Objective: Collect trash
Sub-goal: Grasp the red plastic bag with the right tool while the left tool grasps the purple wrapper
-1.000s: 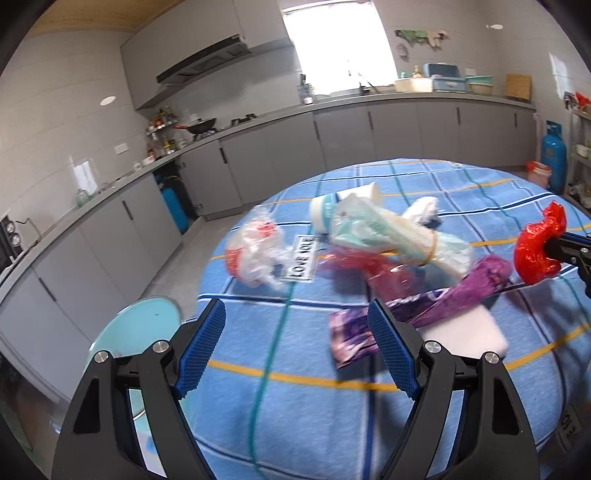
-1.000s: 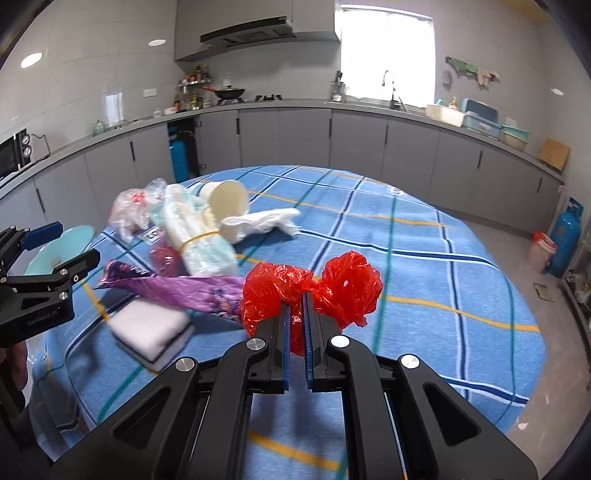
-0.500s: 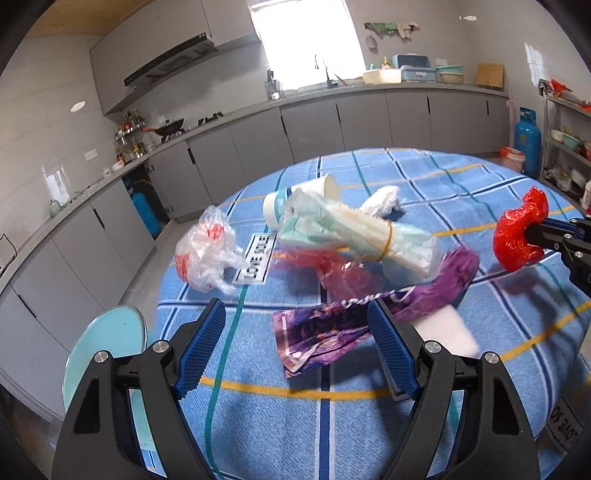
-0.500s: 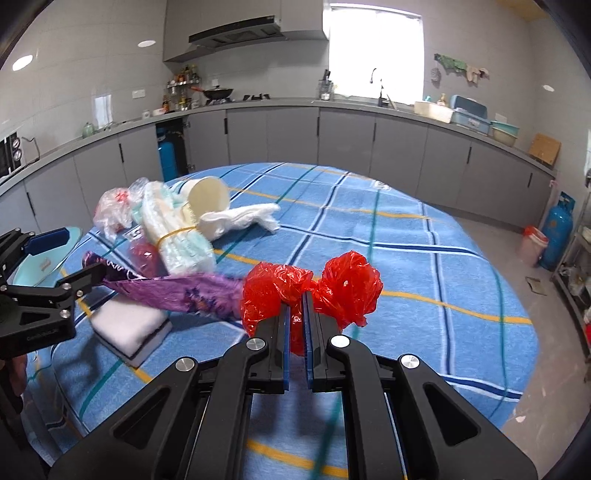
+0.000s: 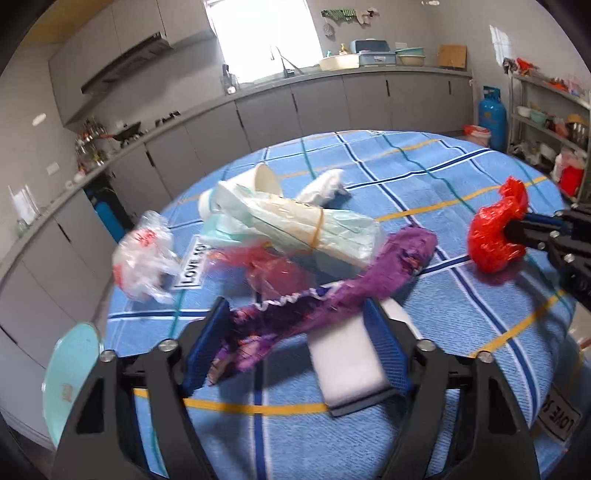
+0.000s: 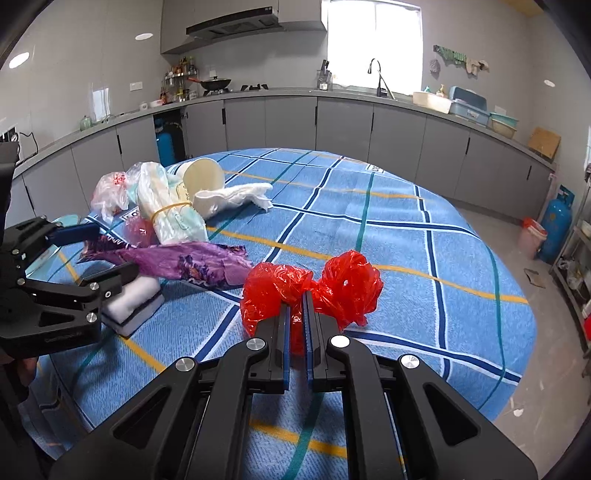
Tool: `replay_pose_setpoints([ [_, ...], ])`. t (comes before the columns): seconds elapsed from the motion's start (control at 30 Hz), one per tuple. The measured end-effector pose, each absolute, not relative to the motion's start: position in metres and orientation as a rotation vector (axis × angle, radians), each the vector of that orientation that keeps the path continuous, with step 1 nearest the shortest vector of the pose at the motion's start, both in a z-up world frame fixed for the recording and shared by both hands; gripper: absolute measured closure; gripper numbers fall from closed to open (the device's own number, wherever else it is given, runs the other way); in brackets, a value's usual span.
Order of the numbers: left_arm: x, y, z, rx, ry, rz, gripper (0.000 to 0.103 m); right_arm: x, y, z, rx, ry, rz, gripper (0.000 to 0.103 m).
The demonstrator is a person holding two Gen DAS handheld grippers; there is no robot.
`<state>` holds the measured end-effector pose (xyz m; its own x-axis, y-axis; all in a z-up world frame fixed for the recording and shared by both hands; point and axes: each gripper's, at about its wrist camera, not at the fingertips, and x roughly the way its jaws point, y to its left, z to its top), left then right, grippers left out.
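While my right tool (image 6: 296,314) grips the crumpled red bag (image 6: 314,291) above the worktop (image 6: 406,236), my left tool (image 5: 295,343) stands spread wide. Its fingers straddle the purple wrapper (image 5: 332,295), which lies over a white sponge (image 5: 347,362) near the worktop's edge.

We see a blue checked tablecloth (image 6: 406,236) at centre frame, grey cabinets (image 6: 343,125) across the back, a blue gas cylinder (image 6: 554,225) at far right, a wok (image 6: 216,83) upper left.

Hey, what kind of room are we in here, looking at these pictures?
Most likely a home kitchen: a range hood hangs over a wok on the counter, a sink faucet stands under the window, and a blue gas cylinder sits on the floor.
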<state>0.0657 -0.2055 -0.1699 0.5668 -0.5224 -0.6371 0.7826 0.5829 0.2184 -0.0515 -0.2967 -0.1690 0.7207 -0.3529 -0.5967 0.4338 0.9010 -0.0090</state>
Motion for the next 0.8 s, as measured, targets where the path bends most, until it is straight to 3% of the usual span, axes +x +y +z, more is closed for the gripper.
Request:
replay_pose_setpoints([
  [0.03,0.066,-0.206,-0.169,0.512,0.564,-0.824,0.043,-0.051,-0.296,-0.169,0.135,0.629,-0.435,0.096],
  [0.1,0.066,-0.207,-0.169,0.512,0.570,-0.850,0.067,-0.051,-0.295,-0.169,0.135,0.628,-0.432,0.096],
  [0.17,0.064,-0.208,-0.169,0.521,0.571,-0.865,0.083,-0.051,-0.294,-0.169,0.134,0.628,-0.430,0.096],
  [0.3,0.060,-0.206,-0.167,0.527,0.561,-0.865,0.101,-0.050,-0.292,-0.169,0.130,0.624,-0.426,0.096],
  [0.8,0.029,-0.185,-0.124,0.504,0.440,-0.877,0.102,-0.057,-0.286,-0.159,0.113,0.595,-0.418,0.096],
])
